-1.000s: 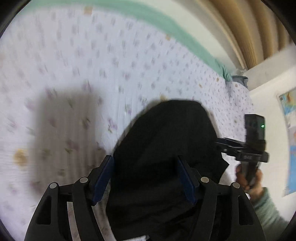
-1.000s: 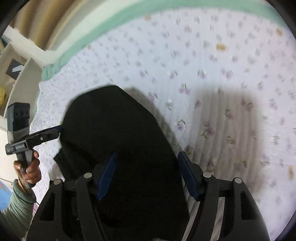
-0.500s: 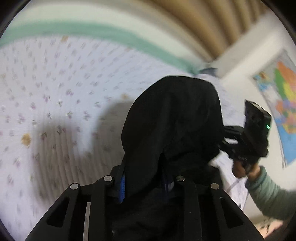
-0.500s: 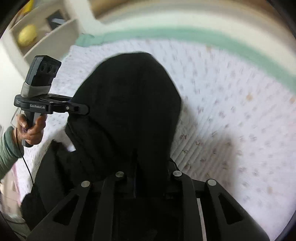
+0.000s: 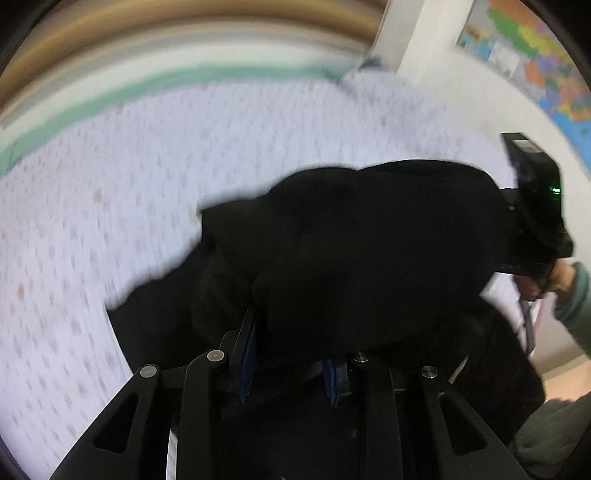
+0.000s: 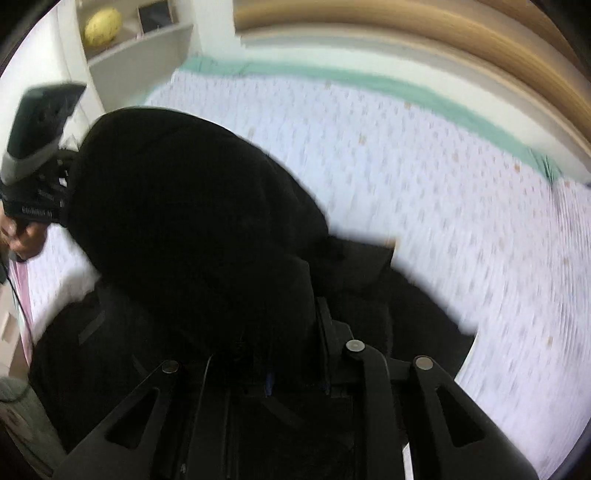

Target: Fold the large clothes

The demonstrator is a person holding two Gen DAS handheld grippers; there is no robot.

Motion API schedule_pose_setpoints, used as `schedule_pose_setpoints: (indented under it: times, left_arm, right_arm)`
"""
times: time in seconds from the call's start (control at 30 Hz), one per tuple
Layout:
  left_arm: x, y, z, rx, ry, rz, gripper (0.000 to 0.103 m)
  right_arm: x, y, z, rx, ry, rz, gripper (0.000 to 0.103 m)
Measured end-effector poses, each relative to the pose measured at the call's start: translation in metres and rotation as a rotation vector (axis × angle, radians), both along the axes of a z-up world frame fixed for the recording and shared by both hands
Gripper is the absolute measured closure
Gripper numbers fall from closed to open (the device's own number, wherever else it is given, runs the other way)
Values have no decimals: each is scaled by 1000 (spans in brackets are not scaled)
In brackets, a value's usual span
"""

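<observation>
Black garment point(image 5: 369, 251), bunched and lifted, draped over and ahead of both sets of fingers, above the bed point(image 5: 110, 192). Pinched by the left gripper point(image 5: 291, 365): blue-padded fingers point(image 5: 247, 354) drawn close together with cloth between them, tips buried under the fold. Pinched likewise by the right gripper point(image 6: 295, 373), fingers close together and almost wholly hidden by the fabric, only a sliver of blue pad showing. Fills the space straight ahead of the fingers in both views, blocking most of what lies beyond; a looser flap spilling down to the left of the left fingers and another to the right of the right fingers, reaching the bed.

Bed under a white floral sheet, spread beyond and beside the garment, blurred by motion. Green band point(image 5: 110, 96) along the far edge of the sheet, wooden headboard point(image 6: 443, 40) past it. Map point(image 5: 535, 55) on the wall far right of the left fingers. Shelf point(image 6: 140, 40) far left of the right fingers, with a yellow fruit point(image 6: 101, 26) and a small dark frame point(image 6: 155, 14) on it. Hand point(image 5: 554, 277) with a grey-green sleeve gripping the right gripper's handle, right of the left fingers. Other hand point(image 6: 22, 236) seen left of the right fingers, under the other gripper's body, which touches the cloth.
</observation>
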State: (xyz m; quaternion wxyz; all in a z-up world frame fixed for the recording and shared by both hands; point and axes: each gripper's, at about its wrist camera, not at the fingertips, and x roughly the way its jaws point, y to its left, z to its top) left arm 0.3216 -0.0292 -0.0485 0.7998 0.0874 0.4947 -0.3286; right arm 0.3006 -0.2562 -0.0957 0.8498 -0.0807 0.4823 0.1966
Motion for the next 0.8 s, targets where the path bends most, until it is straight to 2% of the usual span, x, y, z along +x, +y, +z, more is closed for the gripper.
schedule_pose_setpoints:
  times: [0.07,0.13,0.17,0.27,0.37,0.5,0.57,0.63,0.67,0.7,0.8]
  left_arm:
    - [-15,5,-40,64,90,37,70]
    - [-29,10,-69,122,164,63,70]
    - [-36,16,-77,125,191,83,70]
    - [-50,38,-60,52,204,139,70]
    - [-53,58,-20,-29,169,197,70]
    - [-44,63,41,-232,92,210,69]
    - [-34,50,59,-300,79,193,62]
    - [-25,31,57,-367,128,177,56]
    - [-22,23,51,-372,152,168,56]
    - [-16,14,41,-357,176,169,56]
    - [-9,-5,-8,-245,277,203,56]
  right_arm:
    - [-22,3,-26,-6,71,-20,73]
    - [-39,4,-42,-23,125,-42,72]
    - [-46,1,-46,-21,155,-63,72]
    - [-60,-13,-34,53,181,-117,72]
    - [-63,-28,0,129,143,-160,69]
    - [-40,-37,50,290,60,-202,44]
    - [-18,-9,53,354,76,-227,42]
    - [2,18,44,370,111,-254,42]
    - [14,30,33,341,132,-270,42]
    - [21,27,20,309,149,-279,42]
    - [35,43,-26,209,213,-305,43]
